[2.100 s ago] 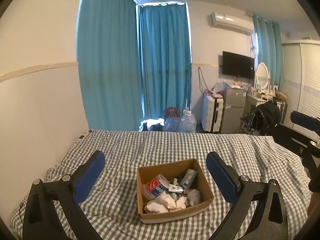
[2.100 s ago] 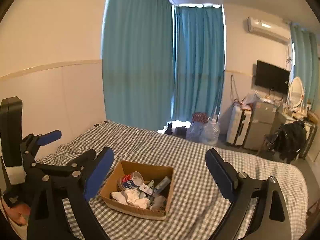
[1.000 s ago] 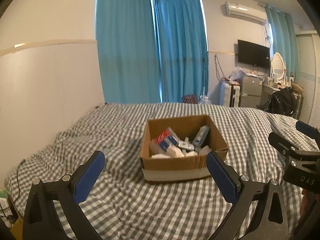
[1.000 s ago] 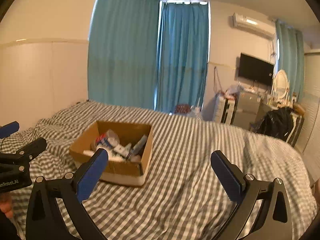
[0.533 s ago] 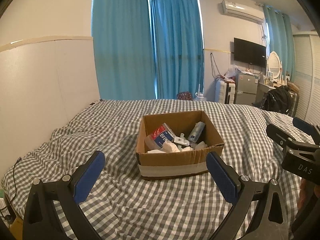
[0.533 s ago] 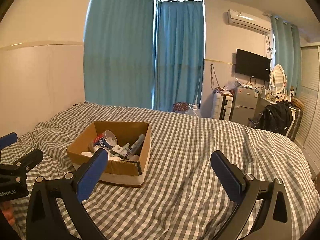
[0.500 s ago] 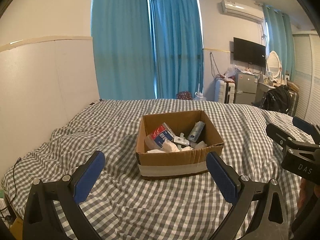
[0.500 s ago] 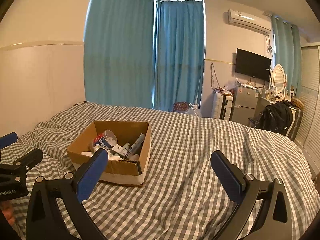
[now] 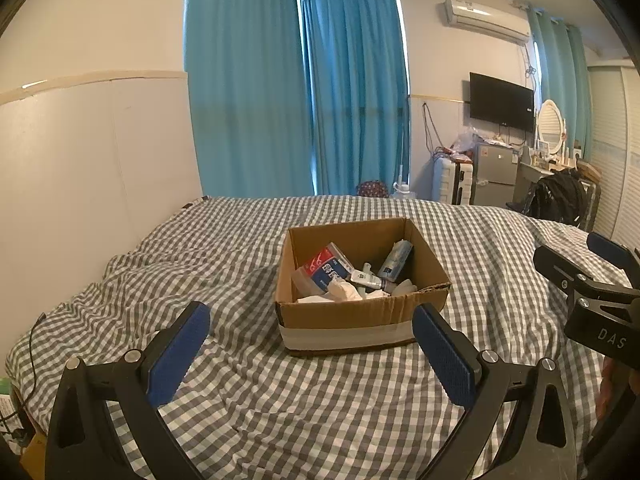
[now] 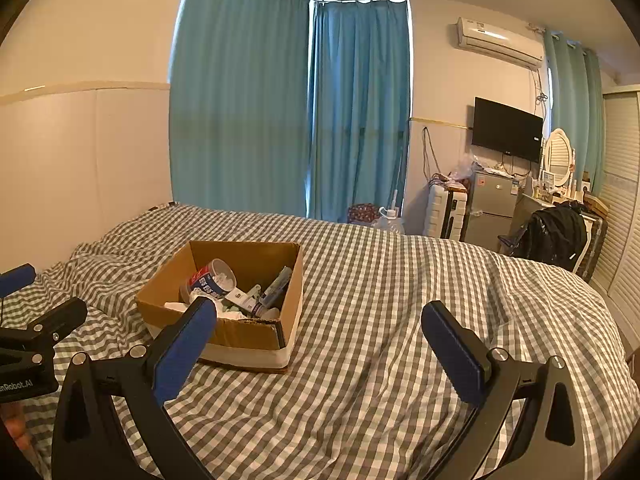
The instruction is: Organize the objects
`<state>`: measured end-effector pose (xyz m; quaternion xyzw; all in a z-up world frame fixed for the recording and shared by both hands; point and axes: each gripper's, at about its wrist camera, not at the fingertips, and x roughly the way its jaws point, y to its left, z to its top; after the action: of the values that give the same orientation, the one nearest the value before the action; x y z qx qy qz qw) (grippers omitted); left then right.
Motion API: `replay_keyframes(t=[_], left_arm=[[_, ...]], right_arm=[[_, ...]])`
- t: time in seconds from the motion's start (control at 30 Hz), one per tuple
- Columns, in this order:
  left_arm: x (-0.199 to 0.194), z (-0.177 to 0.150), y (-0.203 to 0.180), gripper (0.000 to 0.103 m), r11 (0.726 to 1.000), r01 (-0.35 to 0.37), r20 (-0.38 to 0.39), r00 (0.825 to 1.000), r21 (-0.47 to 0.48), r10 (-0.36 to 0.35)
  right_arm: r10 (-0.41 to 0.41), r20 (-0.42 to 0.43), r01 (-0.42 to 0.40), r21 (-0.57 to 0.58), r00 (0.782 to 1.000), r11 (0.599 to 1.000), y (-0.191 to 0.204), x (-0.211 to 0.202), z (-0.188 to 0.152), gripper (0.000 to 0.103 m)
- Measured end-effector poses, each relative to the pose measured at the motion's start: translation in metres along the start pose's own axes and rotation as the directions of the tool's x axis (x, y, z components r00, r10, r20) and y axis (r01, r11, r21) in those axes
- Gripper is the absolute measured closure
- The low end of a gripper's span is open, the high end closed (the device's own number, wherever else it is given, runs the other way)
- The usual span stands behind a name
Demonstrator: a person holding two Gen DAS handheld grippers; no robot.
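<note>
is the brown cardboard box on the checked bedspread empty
No, the brown cardboard box on the grey checked bedspread holds a red and blue labelled tub, a small tube and white crumpled items.

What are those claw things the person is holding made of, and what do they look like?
Each is a black forked frame with silver bolts and two fingers faced with ribbed blue pads. The left gripper and the right gripper look alike. White lettering, "DAS", marks the right gripper's body. No cables or sleeves show.
</note>
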<state>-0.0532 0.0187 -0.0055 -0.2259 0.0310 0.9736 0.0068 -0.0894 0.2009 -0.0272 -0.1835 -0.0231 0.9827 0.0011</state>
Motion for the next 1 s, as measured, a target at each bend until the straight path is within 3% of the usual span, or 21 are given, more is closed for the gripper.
replay_keyframes(t=[1.0], left_arm=[[0.0032, -0.0062, 0.0010, 0.000, 1.000, 0.008, -0.023, 1.000, 0.004, -0.008]], right_arm=[[-0.001, -0.012, 0.001, -0.003, 1.000, 1.000, 0.0061, 0.0043, -0.0043, 0.000]])
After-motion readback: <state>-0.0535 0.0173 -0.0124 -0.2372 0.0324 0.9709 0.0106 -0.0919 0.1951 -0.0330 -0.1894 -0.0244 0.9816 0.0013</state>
